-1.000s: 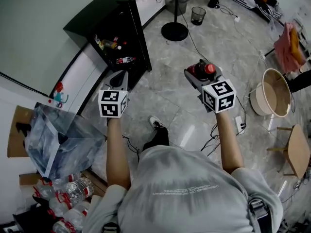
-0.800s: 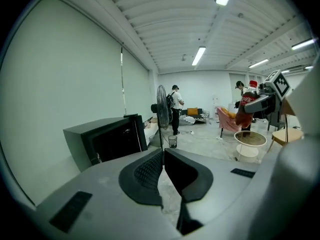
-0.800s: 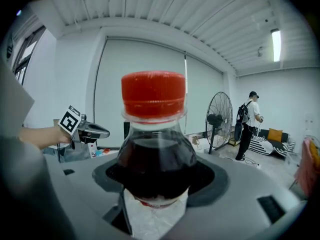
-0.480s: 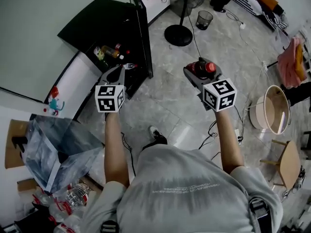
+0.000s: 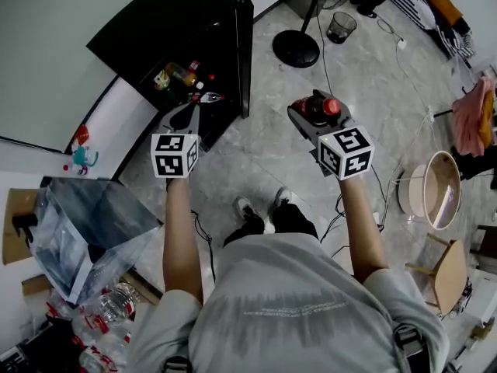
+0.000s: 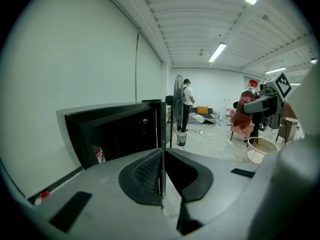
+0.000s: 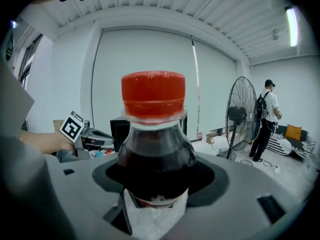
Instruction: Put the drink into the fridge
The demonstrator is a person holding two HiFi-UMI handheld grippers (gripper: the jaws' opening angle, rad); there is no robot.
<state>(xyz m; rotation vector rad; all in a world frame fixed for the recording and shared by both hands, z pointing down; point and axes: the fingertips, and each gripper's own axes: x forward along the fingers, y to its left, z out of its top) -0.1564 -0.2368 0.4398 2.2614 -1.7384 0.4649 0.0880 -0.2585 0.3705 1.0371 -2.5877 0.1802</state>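
One cola bottle (image 7: 152,144) pinched in right gripper (image 5: 312,117), left gripper (image 6: 162,171) pressed together, one open fridge (image 5: 155,33)

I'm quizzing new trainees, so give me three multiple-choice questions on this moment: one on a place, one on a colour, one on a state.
1. Where is the drink bottle? A on the floor; B in the right gripper; C on a chair.
2. Its cap is: A blue; B white; C red.
3. The fridge door is: A shut; B open; C missing.
Answers: B, its jaws clamp the bottle; C, red in the right gripper view; B, bottles inside show past it.
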